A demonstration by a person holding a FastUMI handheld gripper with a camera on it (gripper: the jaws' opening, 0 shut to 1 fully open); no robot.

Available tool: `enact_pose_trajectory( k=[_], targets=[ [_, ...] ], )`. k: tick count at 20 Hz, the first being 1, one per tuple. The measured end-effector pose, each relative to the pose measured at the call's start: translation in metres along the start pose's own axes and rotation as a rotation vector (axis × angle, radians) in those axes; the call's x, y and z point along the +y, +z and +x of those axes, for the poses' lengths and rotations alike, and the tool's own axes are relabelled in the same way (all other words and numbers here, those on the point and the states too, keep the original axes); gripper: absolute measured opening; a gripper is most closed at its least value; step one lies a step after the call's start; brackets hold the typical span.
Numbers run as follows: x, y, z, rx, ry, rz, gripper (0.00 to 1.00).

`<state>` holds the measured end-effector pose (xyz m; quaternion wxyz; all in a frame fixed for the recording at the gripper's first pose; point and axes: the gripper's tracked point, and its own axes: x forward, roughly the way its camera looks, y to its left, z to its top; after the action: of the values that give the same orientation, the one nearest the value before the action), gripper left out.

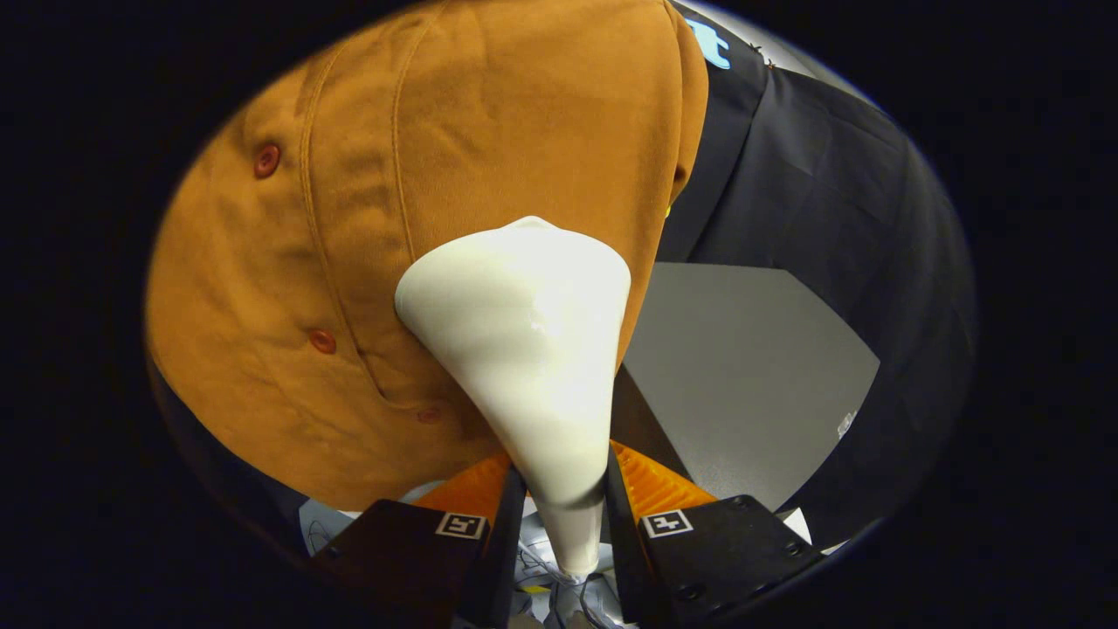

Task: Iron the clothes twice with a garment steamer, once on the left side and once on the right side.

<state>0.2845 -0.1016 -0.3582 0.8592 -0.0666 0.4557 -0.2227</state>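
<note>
While clamped between hand-held gripper [563, 494] fingers | steamer head [524, 349] extends ahead | touching orange shirt [367, 218]

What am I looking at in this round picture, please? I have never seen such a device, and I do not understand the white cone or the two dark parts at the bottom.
The picture comes from a camera that rides on a hand-held gripper, a two-finger tool that a person carries; there is no robot arm. The camera looks forward along the two fingers, which are the dark parts at the bottom.

Between them is the white cone: the head of a garment steamer. Both fingers press on its narrow neck, so the tool is holding it. The wide end of the steamer points at, and seems to touch, an orange-brown shirt with buttons, near a stitched seam.

To the side of the shirt you see the booth's black cloth wall and a grey flat surface. Below the fingers lie some white things, too blurred to name.
</note>
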Motion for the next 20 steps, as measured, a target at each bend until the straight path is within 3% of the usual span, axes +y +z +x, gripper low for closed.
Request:
enact_pose_trajectory(
  k=[10, 15, 20],
  targets=[
    [-0.005, -0.047, 0.012, 0.112, 0.009, -0.013, 0.50],
    [-0.014, -0.019, -0.028, 0.003, -0.003, 0.009, 0.50],
    [0.001, 0.029, -0.067, -0.155, 0.054, 0.021, 0.50]
  ],
)
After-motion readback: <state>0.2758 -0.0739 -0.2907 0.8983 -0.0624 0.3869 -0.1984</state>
